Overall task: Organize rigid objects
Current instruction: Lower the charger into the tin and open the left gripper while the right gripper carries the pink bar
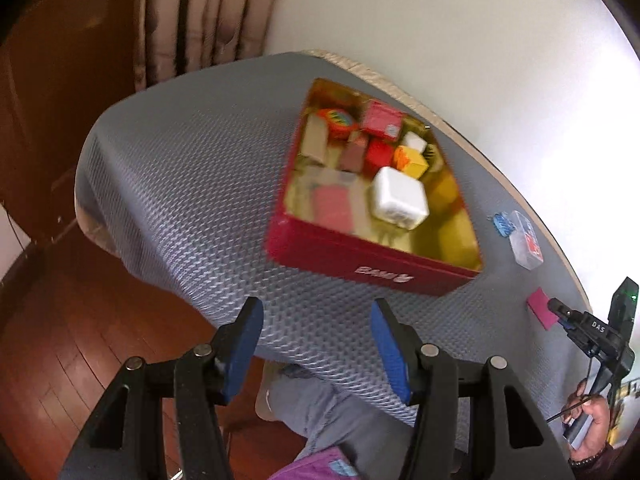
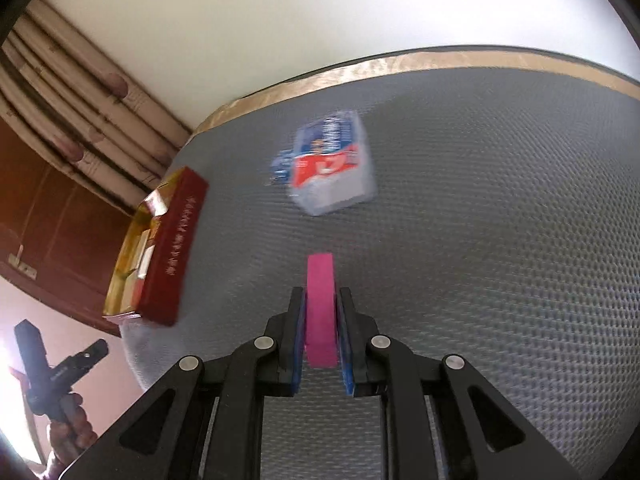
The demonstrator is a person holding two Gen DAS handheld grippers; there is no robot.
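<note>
A red tin box (image 1: 376, 268) with a gold inside holds several small blocks, among them a white cube (image 1: 398, 198) and a yellow one (image 1: 412, 162). My left gripper (image 1: 316, 344) is open and empty, in front of the box's near wall. My right gripper (image 2: 320, 304) is shut on a flat pink block (image 2: 319, 300), held on edge just above the grey mat. The pink block also shows in the left wrist view (image 1: 542, 308), with the right gripper (image 1: 560, 310) at it. The red box shows at the left in the right wrist view (image 2: 172, 256).
A clear plastic case with a red and blue label (image 2: 332, 168) lies on the grey textured mat (image 2: 480, 220), with a small blue item (image 1: 502, 224) beside it. The table's rounded edge (image 1: 460, 136) runs along the white wall. Wooden floor and curtains lie to the left.
</note>
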